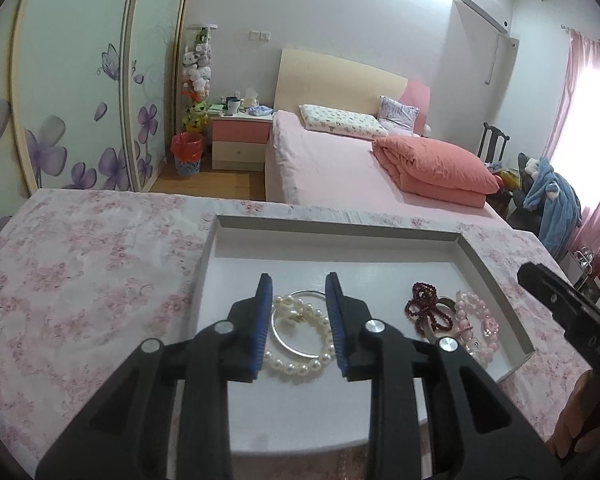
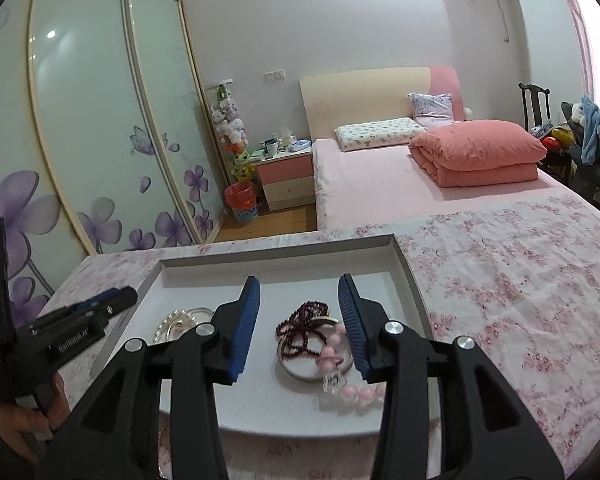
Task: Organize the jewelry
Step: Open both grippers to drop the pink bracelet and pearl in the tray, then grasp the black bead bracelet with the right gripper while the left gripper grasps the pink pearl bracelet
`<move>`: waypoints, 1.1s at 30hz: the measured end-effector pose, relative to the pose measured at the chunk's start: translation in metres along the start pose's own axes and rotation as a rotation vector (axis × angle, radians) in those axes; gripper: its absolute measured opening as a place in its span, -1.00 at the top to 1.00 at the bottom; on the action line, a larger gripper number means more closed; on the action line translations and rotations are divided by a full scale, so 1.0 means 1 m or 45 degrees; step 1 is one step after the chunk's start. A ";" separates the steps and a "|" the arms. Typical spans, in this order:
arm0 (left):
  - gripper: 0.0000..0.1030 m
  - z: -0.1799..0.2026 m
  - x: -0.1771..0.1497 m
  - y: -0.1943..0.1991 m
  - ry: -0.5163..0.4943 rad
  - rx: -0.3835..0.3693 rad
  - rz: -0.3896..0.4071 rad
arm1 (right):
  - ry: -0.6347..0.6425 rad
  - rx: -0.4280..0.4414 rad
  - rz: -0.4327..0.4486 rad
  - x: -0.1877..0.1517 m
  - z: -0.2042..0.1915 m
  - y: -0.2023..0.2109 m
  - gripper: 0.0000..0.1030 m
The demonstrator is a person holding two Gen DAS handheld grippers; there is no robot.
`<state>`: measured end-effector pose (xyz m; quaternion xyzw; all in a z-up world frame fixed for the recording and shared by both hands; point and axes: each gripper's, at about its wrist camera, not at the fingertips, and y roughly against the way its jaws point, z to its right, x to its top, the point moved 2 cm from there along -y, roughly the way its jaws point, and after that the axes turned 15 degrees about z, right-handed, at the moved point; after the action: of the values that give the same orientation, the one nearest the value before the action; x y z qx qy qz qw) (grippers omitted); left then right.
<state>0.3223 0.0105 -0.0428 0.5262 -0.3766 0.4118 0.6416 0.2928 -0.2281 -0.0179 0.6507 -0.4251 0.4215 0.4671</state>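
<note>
A shallow white tray (image 1: 340, 232) lies on a table with a pink floral cloth (image 1: 80, 272). In it lie a white pearl bracelet (image 1: 300, 364) and a silver bangle (image 1: 284, 340). To their right are a dark red bead bracelet (image 1: 424, 304) and a pink bead bracelet (image 1: 476, 320). My left gripper (image 1: 299, 284) is open above the pearl bracelet and bangle. In the right wrist view my right gripper (image 2: 299, 286) is open above the dark red beads (image 2: 300, 328), a second silver bangle (image 2: 300, 372) and the pink beads (image 2: 352, 392). The pearls (image 2: 172, 320) show at the left.
The tray's raised rim (image 2: 404, 268) surrounds the jewelry. The floral cloth (image 2: 520, 300) spreads to both sides. The right gripper's body (image 1: 572, 312) shows at the right edge of the left wrist view, and the left gripper's body (image 2: 72, 324) shows at the left of the right wrist view. A bed (image 1: 360, 168) stands beyond the table.
</note>
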 end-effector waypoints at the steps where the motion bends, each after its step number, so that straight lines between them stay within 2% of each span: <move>1: 0.43 -0.001 0.001 0.006 -0.004 0.004 0.005 | 0.003 0.003 -0.002 -0.001 -0.001 0.002 0.18; 9: 0.32 -0.008 -0.006 0.054 -0.018 0.023 0.016 | 0.068 0.088 -0.094 -0.019 -0.013 0.036 0.18; 12: 0.27 -0.013 -0.018 0.076 -0.040 0.034 0.002 | 0.105 0.164 -0.215 -0.040 -0.020 0.048 0.19; 17: 0.15 -0.021 -0.039 0.102 -0.081 0.062 -0.020 | 0.200 0.261 -0.392 -0.079 -0.035 0.062 0.32; 23: 0.15 -0.029 -0.059 0.112 -0.078 0.074 -0.067 | 0.286 0.282 -0.496 -0.107 -0.051 0.067 0.35; 28: 0.15 -0.026 -0.063 0.114 -0.072 0.069 -0.079 | 0.330 0.277 -0.520 -0.115 -0.058 0.066 0.36; 30: 0.15 -0.024 -0.063 0.113 -0.074 0.063 -0.085 | 0.363 0.264 -0.515 -0.117 -0.060 0.065 0.47; 32: 0.15 -0.019 -0.064 0.112 -0.077 0.052 -0.094 | 0.379 0.268 -0.513 -0.118 -0.060 0.067 0.78; 33: 0.15 -0.017 -0.064 0.110 -0.081 0.045 -0.101 | 0.378 0.271 -0.518 -0.118 -0.059 0.068 0.78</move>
<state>0.1971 0.0307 -0.0643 0.5647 -0.3684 0.3758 0.6357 0.1864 -0.1658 -0.1000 0.6993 -0.1657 0.4521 0.5283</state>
